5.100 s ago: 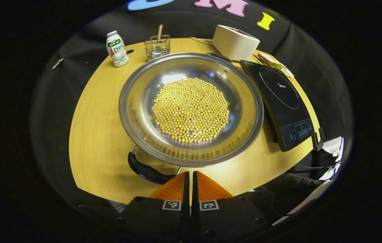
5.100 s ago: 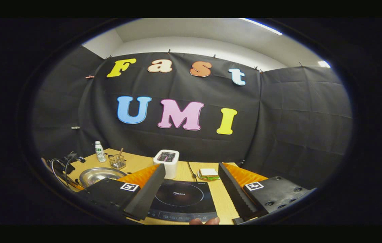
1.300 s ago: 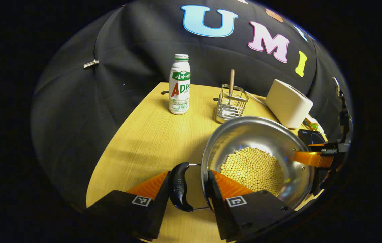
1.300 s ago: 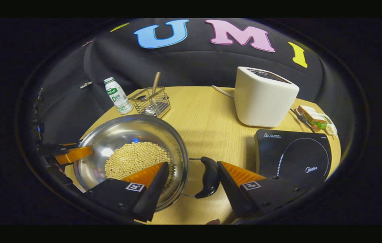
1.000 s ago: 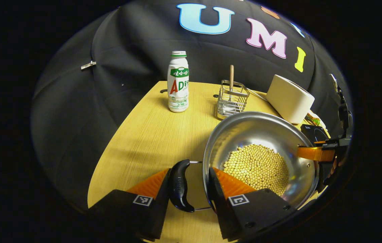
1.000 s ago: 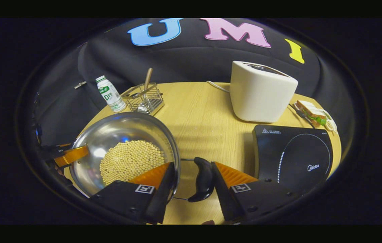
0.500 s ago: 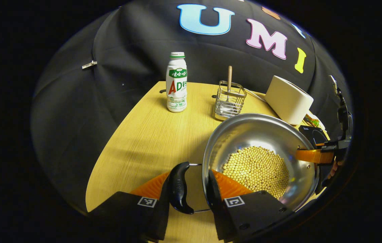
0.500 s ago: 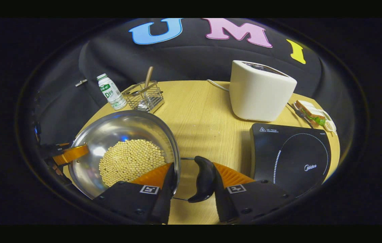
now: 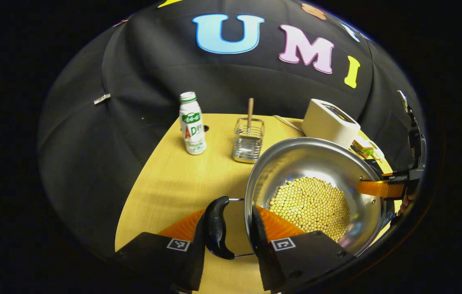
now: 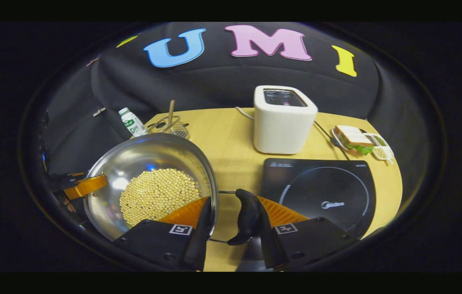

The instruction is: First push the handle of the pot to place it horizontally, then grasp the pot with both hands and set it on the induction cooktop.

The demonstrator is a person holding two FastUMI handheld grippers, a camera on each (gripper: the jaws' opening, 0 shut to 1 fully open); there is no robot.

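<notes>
A white toaster (image 10: 284, 120) stands at the back of the wooden bench (image 10: 231, 143). Right of the toaster lies a sandwich (image 10: 353, 139); left of it, a wire basket (image 9: 248, 141) and a white bottle (image 9: 192, 123).

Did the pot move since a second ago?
Yes. The pot has gone toward the cooktop: in the right gripper view the cooktop now sits nearer its handle.

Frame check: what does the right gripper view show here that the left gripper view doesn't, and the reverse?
Right gripper view: the induction cooktop's ring-marked top, with the right claw clamping one pot handle. Left gripper view: the left claw clamping the opposite handle. Both: the pot of beans, bottle, toaster.
</notes>
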